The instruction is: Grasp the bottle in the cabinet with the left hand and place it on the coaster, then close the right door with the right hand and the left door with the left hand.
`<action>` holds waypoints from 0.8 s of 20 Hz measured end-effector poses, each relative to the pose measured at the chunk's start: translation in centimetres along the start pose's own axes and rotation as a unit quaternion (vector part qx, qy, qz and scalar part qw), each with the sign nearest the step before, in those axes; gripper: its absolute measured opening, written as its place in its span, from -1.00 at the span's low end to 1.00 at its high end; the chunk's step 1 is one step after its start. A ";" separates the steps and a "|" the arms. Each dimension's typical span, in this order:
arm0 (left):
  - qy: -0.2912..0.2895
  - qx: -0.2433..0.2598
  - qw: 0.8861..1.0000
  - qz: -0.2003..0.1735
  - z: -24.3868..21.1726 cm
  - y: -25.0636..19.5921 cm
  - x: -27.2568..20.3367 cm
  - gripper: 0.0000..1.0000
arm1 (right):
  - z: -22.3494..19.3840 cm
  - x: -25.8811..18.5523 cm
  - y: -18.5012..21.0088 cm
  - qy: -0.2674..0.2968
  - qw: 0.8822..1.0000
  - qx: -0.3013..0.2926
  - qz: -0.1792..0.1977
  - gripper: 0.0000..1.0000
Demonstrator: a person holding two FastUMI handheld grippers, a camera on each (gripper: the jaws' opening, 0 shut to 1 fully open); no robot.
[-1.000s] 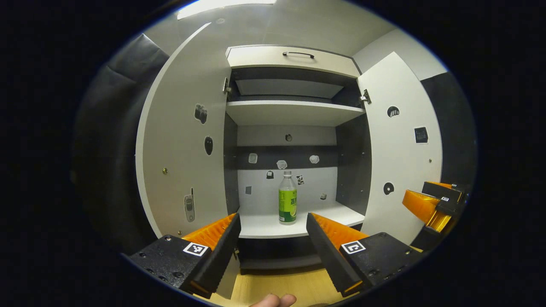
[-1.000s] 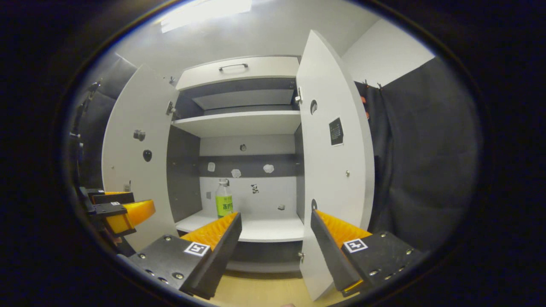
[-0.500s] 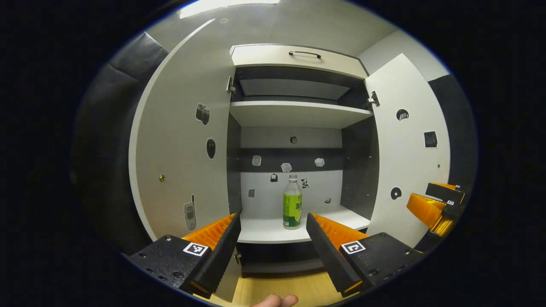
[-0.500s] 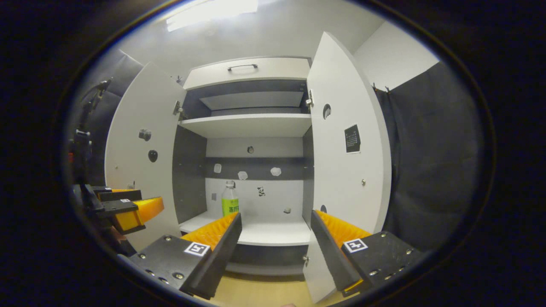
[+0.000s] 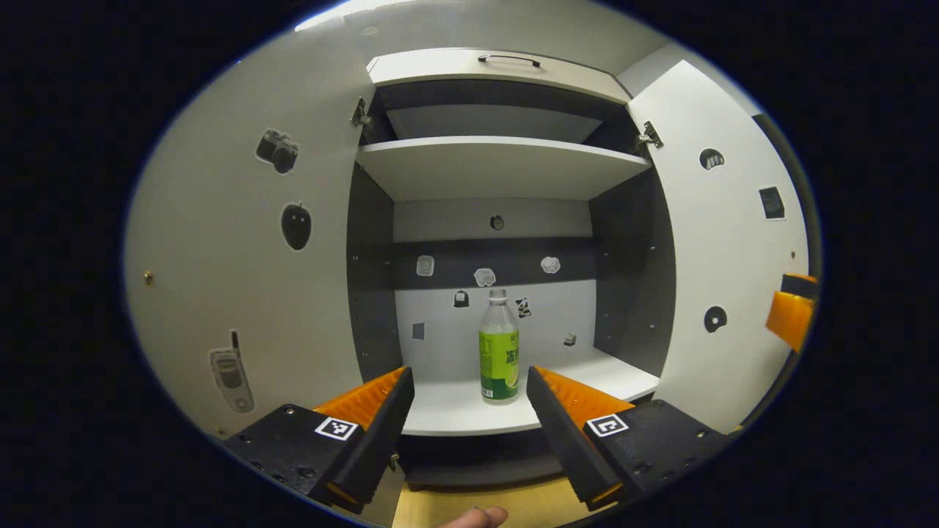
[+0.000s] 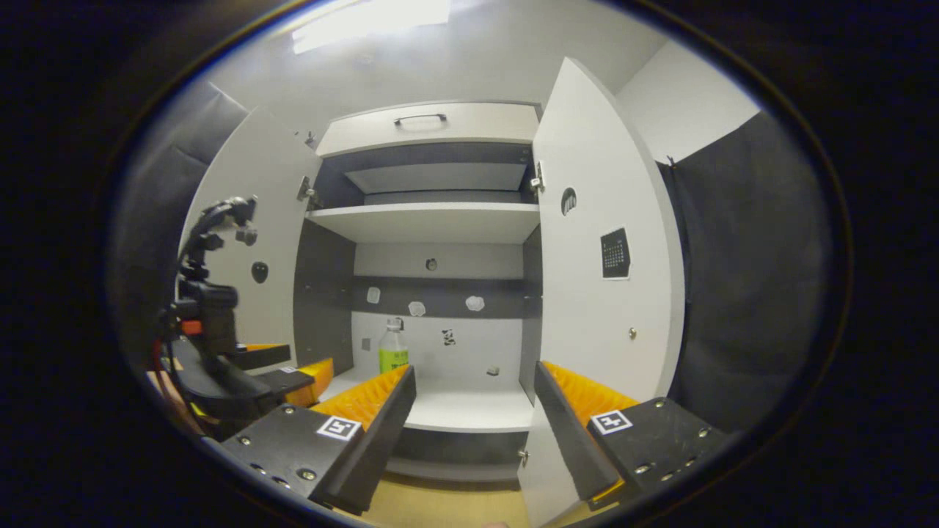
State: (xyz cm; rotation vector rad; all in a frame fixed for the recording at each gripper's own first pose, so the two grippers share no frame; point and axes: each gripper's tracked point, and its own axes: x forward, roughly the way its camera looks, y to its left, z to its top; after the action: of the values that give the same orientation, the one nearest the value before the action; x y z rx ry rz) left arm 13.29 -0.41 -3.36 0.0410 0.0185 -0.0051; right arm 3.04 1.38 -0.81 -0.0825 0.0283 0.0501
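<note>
The clear plastic bottle [image 5: 499,345] with a green label and pale cap stands upright on the cabinet's lower shelf [image 5: 455,414], near the middle and back from its front edge. The white left door [image 5: 242,279] and right door [image 5: 722,293] both stand wide open, each dotted with small stickers. In the right gripper view the bottle [image 6: 393,347] sits toward the shelf's left side.

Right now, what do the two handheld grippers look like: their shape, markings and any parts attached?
The left gripper and right gripper are alike: two wedge-shaped fingers with ribbed inner faces on dark bolted blocks, each block bearing a square black-and-white marker. In the right gripper view, the left gripper's body carries a dark mount and a red cable.
</note>
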 end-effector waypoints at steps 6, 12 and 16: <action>0.011 -0.037 0.998 -0.040 -2.4 -3.0 7.1 0.96 | -1.0 -0.6 0.3 0.011 1.000 0.010 0.006 0.95; 0.016 -0.019 0.999 -0.033 -3.6 -3.4 13.3 0.95 | -1.4 -2.2 0.2 0.015 1.000 0.003 0.001 0.95; 0.033 -0.040 0.998 -0.034 -4.5 -3.5 16.5 0.96 | -1.7 -2.9 -0.5 0.019 1.000 0.000 -0.016 0.96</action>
State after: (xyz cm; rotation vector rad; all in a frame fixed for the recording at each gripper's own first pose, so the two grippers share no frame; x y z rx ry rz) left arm 29.72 -3.82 -8.35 -0.0391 0.0862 -0.0707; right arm 0.11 0.61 -2.34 -0.0834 0.0649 0.0174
